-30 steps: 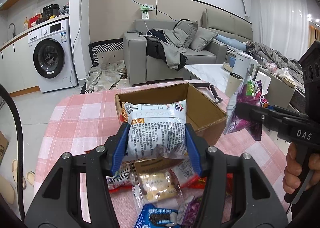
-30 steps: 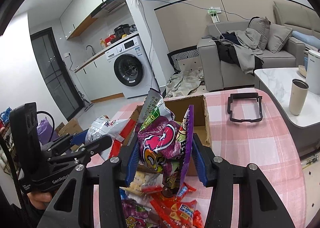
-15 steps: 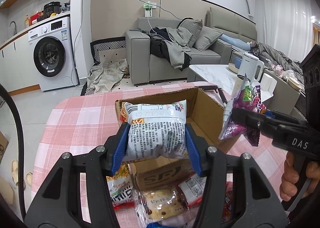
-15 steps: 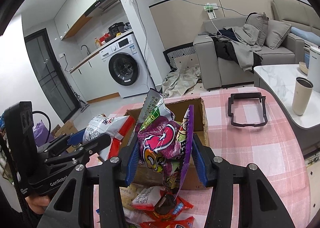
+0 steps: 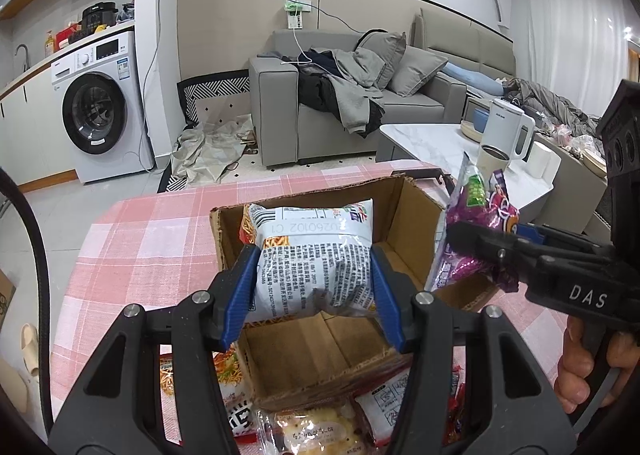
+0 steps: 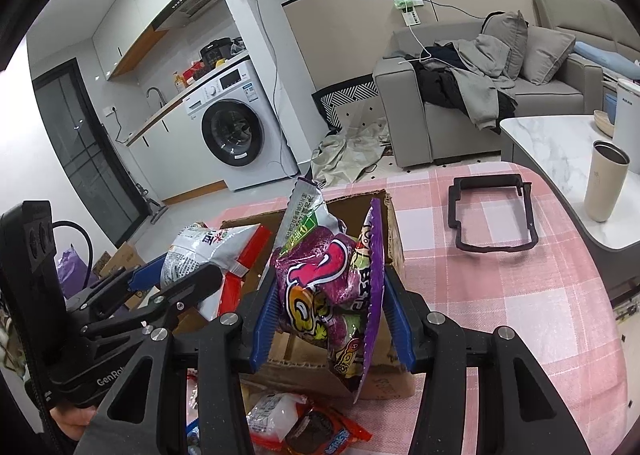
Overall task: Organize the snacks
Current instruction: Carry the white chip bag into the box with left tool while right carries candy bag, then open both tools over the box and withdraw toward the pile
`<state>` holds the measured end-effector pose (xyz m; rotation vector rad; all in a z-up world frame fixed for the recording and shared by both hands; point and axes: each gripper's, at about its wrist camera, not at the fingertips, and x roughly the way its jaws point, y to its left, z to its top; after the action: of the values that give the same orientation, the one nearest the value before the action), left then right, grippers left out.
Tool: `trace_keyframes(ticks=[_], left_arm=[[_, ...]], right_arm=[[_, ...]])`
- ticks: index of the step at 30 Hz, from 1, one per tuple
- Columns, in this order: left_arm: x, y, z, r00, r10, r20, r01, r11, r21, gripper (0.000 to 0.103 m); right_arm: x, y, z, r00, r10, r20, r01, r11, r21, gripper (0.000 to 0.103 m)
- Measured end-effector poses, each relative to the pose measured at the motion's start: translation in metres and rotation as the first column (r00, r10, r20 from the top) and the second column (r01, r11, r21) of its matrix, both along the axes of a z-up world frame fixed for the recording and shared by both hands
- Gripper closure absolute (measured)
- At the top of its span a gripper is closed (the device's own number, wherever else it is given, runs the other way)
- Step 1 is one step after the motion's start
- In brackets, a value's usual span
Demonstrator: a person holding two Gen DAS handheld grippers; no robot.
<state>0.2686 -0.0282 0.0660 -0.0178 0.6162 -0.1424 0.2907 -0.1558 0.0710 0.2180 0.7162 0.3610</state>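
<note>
My left gripper (image 5: pixel 312 291) is shut on a white instant-noodle packet (image 5: pixel 312 255), held over the open cardboard box (image 5: pixel 304 351) on the pink checked tablecloth. My right gripper (image 6: pixel 330 315) is shut on a purple snack bag (image 6: pixel 328 287), held just above the box's right wall (image 6: pixel 394 227). In the left wrist view the right gripper (image 5: pixel 472 239) with its purple bag (image 5: pixel 476 223) hangs at the box's right edge. In the right wrist view the left gripper (image 6: pixel 180 279) with the noodle packet (image 6: pixel 204 247) sits to the left. Loose snack packets (image 5: pixel 312 427) lie in front of the box.
A black rectangular frame (image 6: pixel 492 215) lies on the cloth right of the box. A marble side table (image 6: pixel 560 147) with a beige tumbler (image 6: pixel 604 183) and white kettle (image 5: pixel 506 127) stands at the right. Sofa and washing machine are behind.
Both grippers have moved forward and down toward the box with their packets; the box now lies under the noodle packet, and the loose snacks have slid toward the bottom edge.
</note>
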Motion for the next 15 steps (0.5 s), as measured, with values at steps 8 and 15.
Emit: trace_keyframes(ticks=[8,15], left_arm=[[0.012,0.004,-0.016,0.999,0.009,-0.033,-0.009,1.000,-0.002,0.051],[0.004,0.013,-0.017,0.999,-0.004,-0.033,0.003,1.000,-0.018,0.049]], right_arm=[[0.006,0.011,-0.009,0.999,0.027,-0.018,-0.028,0.999,-0.038,0.054],[0.000,0.016,-0.010,0.999,0.037,-0.009,-0.037,0.997,-0.071,0.049]])
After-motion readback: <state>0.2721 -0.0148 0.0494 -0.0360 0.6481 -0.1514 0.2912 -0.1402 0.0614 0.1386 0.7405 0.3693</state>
